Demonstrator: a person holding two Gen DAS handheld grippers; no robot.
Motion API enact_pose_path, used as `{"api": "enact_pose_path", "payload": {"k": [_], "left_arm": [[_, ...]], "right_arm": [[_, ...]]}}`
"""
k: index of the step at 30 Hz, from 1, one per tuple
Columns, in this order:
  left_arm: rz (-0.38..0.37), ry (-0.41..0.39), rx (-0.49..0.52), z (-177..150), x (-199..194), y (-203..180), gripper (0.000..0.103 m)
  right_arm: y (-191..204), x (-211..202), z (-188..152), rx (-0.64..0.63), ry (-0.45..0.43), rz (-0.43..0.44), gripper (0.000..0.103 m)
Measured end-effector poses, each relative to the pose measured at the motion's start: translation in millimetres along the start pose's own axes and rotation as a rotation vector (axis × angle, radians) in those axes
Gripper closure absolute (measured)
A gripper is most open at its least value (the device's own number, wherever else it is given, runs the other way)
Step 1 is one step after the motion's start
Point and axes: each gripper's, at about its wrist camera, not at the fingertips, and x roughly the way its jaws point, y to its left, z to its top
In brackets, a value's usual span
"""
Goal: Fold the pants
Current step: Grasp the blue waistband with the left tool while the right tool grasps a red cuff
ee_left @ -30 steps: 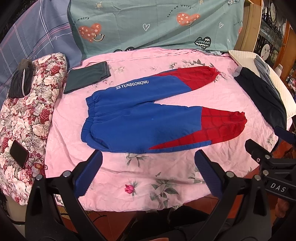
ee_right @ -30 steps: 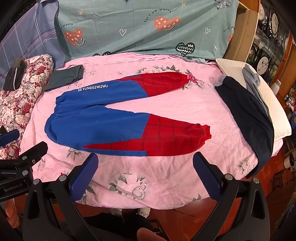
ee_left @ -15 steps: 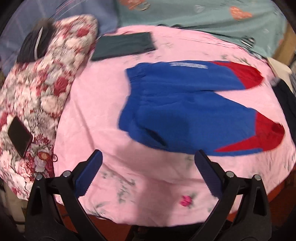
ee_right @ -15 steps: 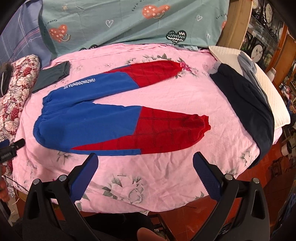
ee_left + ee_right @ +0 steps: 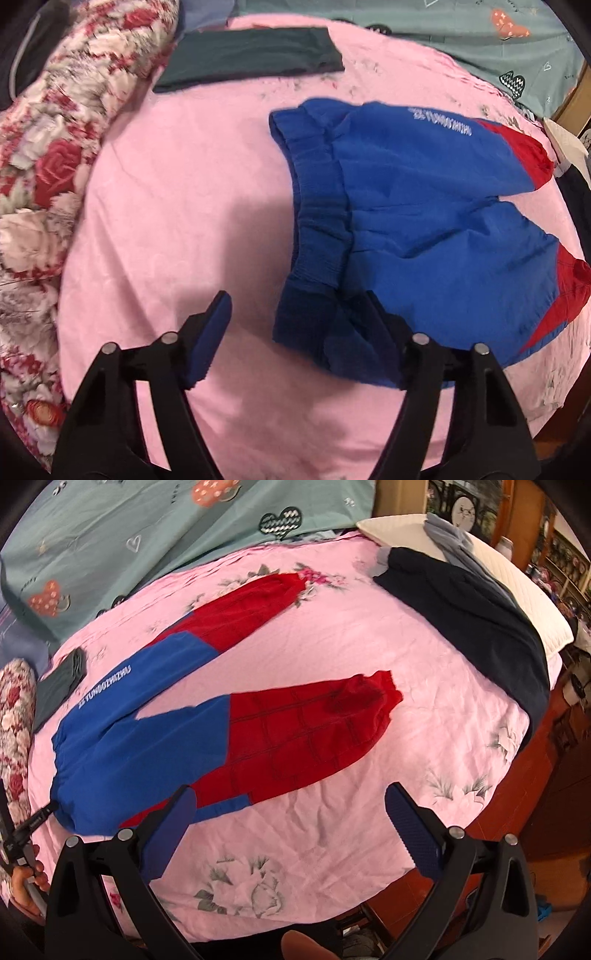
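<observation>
**Blue waistband corner sits between the closing left jaws**

Blue and red, the pants (image 5: 207, 716) lie flat on the pink bed sheet (image 5: 177, 192), waistband toward the flowered quilt (image 5: 48, 155) and the two red legs running away toward the dark garment (image 5: 476, 624) on the far side. Their long axis runs from the left hand's side across to the right hand's side.

The left gripper (image 5: 295, 332) is the nearer one: it points steeply down at the near corner of the waistband (image 5: 321, 236). Its jaws are closing, one finger out on bare sheet and the other over the blue cloth, so the corner lies between them, though the pads do not yet look pressed on it.

The right gripper (image 5: 291, 827) hangs over the near edge of the bed, jaws spread wide with nothing in them. The cuff of the nearer leg (image 5: 373, 698) lies ahead of it and a little to the side, well apart. Judging by this, the left hand takes the waist end first, while the right has further to go to reach a leg.
</observation>
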Motion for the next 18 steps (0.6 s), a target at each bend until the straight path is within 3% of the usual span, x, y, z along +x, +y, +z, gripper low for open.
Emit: {"api": "enact_pose_path", "payload": {"k": [2, 3, 8, 10, 14, 17, 18], "left_arm": [[-0.046, 0.027, -0.016, 2, 11, 0, 0.046], [-0.069, 0.035, -0.021, 1, 15, -1, 0.059], [0.014, -0.014, 0.003, -6, 8, -17, 0.067], [0.034, -0.022, -0.031, -7, 2, -17, 0.069], [0.094, -0.015, -0.093, -10, -2, -19, 0.07], [0.144, -0.002, -0.122, -8, 0, -25, 0.07], [0.159, 0.0, -0.127, -8, -1, -26, 0.07]], "right_arm": [[-13, 2, 4, 0.024, -0.016, -0.003, 0.001], [-24, 7, 7, 0.04, -0.022, -0.009, 0.001], [-68, 54, 24, 0.087, -0.004, -0.058, 0.005], [-85, 78, 31, 0.125, 0.016, -0.04, 0.018], [-111, 127, 44, 0.179, 0.056, -0.044, 0.028], [-117, 154, 48, 0.233, 0.085, 0.038, 0.037], [-113, 163, 48, 0.223, 0.11, 0.063, 0.049]]}}
